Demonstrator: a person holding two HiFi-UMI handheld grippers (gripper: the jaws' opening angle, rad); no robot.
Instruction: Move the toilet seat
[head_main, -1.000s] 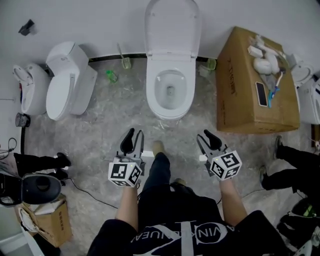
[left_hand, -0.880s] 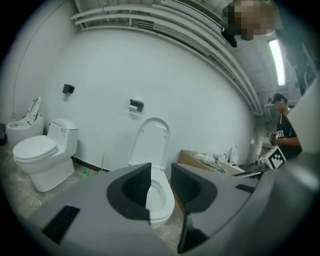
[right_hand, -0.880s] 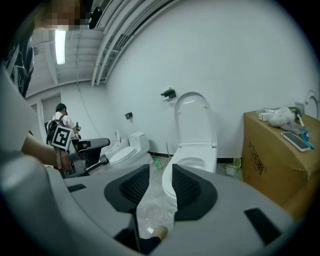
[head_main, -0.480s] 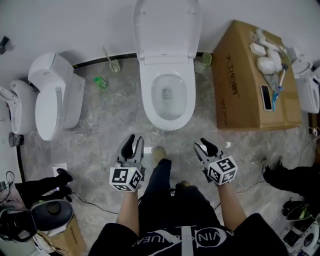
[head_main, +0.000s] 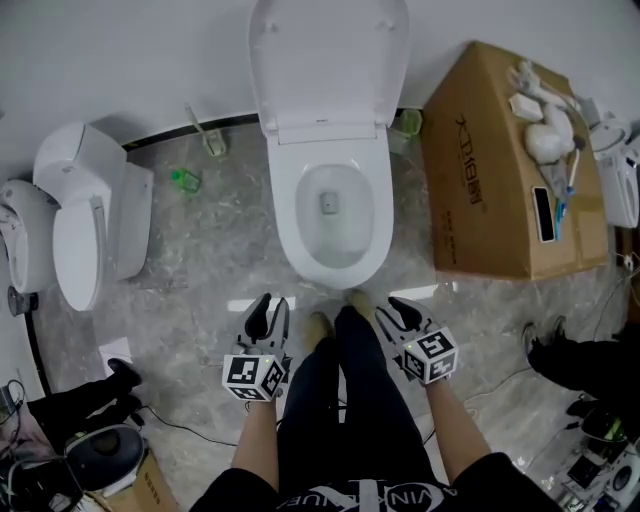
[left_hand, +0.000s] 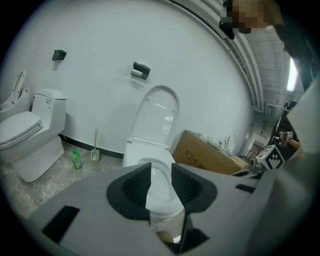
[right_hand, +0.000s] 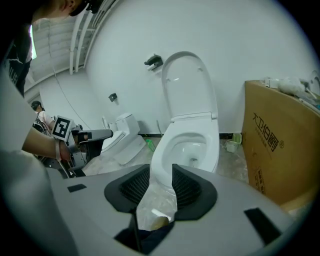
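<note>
A white toilet stands in the middle against the wall, its seat and lid (head_main: 328, 60) raised upright over the open bowl (head_main: 333, 215). My left gripper (head_main: 268, 313) hovers over the floor just short of the bowl's front left, jaws apart and empty. My right gripper (head_main: 395, 315) hangs level with it at the front right, also open and empty. In the left gripper view the raised lid (left_hand: 159, 117) shows straight ahead beyond the left gripper (left_hand: 161, 181). In the right gripper view the bowl (right_hand: 187, 147) and lid (right_hand: 190, 85) lie ahead of the right gripper (right_hand: 161, 181).
A big cardboard box (head_main: 500, 170) with small items on top stands right of the toilet. A second white toilet (head_main: 90, 225) sits at the left, with a green bottle (head_main: 184, 180) and a toilet brush (head_main: 210, 135) between. Bystanders' legs (head_main: 580, 365) are at the right edge.
The person has stepped forward, so the toilet is nearer and larger. Both grippers have closed in on the front of the bowl. Their jaws have not changed.
</note>
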